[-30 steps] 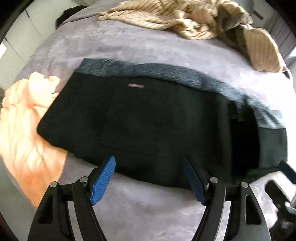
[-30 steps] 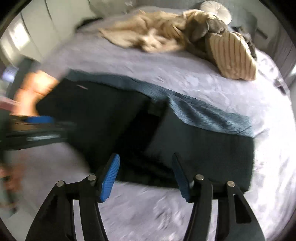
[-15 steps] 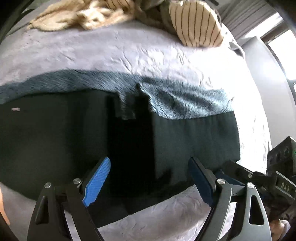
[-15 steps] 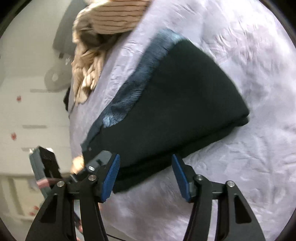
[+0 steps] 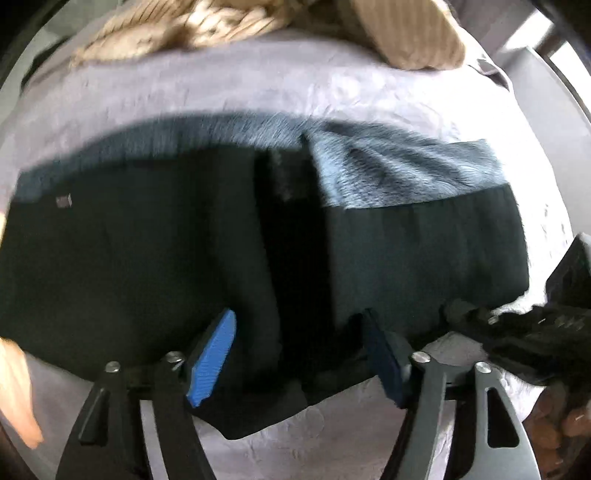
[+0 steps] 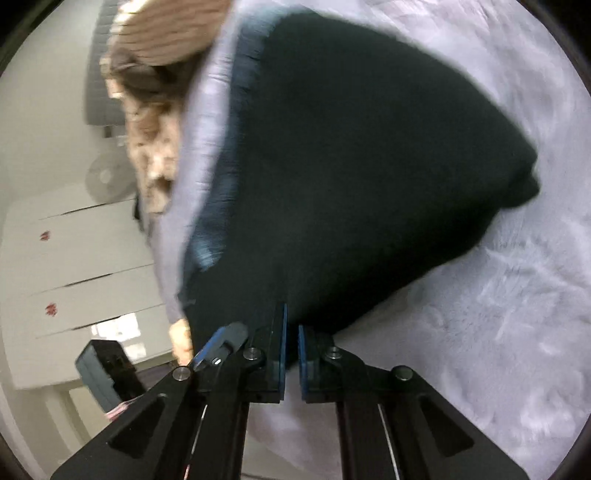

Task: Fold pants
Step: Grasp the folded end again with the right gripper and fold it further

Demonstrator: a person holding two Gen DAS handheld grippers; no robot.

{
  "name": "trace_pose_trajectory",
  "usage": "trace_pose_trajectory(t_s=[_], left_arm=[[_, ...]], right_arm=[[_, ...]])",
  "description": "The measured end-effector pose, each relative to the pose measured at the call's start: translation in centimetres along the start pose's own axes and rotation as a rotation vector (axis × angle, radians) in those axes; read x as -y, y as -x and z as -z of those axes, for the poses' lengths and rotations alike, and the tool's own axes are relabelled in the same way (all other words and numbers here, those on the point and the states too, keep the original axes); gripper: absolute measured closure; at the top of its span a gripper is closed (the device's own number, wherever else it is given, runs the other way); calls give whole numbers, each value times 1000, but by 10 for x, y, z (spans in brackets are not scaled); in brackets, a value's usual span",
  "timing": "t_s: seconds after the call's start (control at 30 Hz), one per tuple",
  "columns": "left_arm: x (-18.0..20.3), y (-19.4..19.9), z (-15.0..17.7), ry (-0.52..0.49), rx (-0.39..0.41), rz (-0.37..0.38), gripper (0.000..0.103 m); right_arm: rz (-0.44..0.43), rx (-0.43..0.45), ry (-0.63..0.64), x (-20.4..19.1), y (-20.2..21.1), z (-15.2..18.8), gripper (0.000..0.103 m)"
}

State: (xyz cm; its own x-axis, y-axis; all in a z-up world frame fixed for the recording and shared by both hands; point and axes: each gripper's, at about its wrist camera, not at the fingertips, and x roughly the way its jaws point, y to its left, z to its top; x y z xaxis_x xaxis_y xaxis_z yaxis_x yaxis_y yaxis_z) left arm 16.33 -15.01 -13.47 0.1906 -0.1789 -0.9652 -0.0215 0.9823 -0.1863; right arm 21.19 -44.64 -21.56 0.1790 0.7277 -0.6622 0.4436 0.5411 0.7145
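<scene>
Dark pants [image 5: 155,258] lie part-folded across grey bedspread [image 5: 258,88]. My right gripper [image 6: 291,354] nearly closed, apparently pinching near hem, though blur obscures contact. My left gripper [image 5: 299,354] spread wide over near edge. Step: second fold. Next: left pinches, both lift across.

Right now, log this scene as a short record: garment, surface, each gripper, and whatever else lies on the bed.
garment: dark pants, laid flat across the bed, grey band along the far edge
surface: lilac bedspread
left gripper: open, fingers straddling the near edge of the pants
right gripper: nearly closed on the near edge of the pants; blur hides whether cloth is pinched
other cloth: striped beige bundle at the far side; peach fabric at the left edge
fold status: not finished
</scene>
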Motion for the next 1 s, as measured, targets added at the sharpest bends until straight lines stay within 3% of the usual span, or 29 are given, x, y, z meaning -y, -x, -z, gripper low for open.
trace_pose_trajectory(t_s=[0.1, 0.17, 0.2, 0.27, 0.33, 0.37, 0.47, 0.6, 0.67, 0.73, 0.8, 0.83, 0.9, 0.93, 0.97, 1.0], left_arm=[[0, 8, -1, -6, 20, -6, 29], [4, 20, -2, -34, 49, -29, 29], [5, 27, -4, -46, 64, -34, 29], [11, 41, -13, -55, 103, -25, 29], [19, 49, -25, -60, 134, -2, 28], [23, 50, -33, -66, 144, 12, 23], [45, 43, -53, -86, 170, 48, 21], [79, 9, -77, -119, 153, 81, 21], [87, -8, -81, -134, 132, 54, 21], [83, -20, -79, -137, 115, 2, 21], [72, -28, -74, -135, 100, -2, 21], [68, -30, -71, -150, 103, -2, 21], [70, -32, -65, -212, 107, -36, 21], [72, -32, -63, -232, 105, -65, 21], [71, -32, -61, -234, 98, -112, 21], [65, -33, -59, -215, 83, -118, 21]], right_arm=[[-18, -31, 14, 1, -3, 1, 95], [-11, -110, 122, -18, 6, 3, 75], [-9, -135, 211, -34, 18, 4, 72], [-32, -77, 368, -60, 56, -3, 59], [-4, 40, 433, -71, 90, -24, 44], [30, 110, 445, -71, 104, -39, 42], [98, 177, 405, -58, 112, -79, 42], [97, 45, 310, -27, 69, -120, 42], [67, -29, 210, -8, 44, -123, 55], [42, -12, 179, -6, 49, -119, 57], [7, -19, 217, -21, 55, -109, 59], [26, -16, 242, -26, 57, -106, 59], [157, 11, 309, -36, 51, -103, 58], [265, 29, 354, -37, 44, -103, 49], [327, 46, 380, -35, 39, -102, 46], [336, 59, 379, -36, 37, -100, 46]])
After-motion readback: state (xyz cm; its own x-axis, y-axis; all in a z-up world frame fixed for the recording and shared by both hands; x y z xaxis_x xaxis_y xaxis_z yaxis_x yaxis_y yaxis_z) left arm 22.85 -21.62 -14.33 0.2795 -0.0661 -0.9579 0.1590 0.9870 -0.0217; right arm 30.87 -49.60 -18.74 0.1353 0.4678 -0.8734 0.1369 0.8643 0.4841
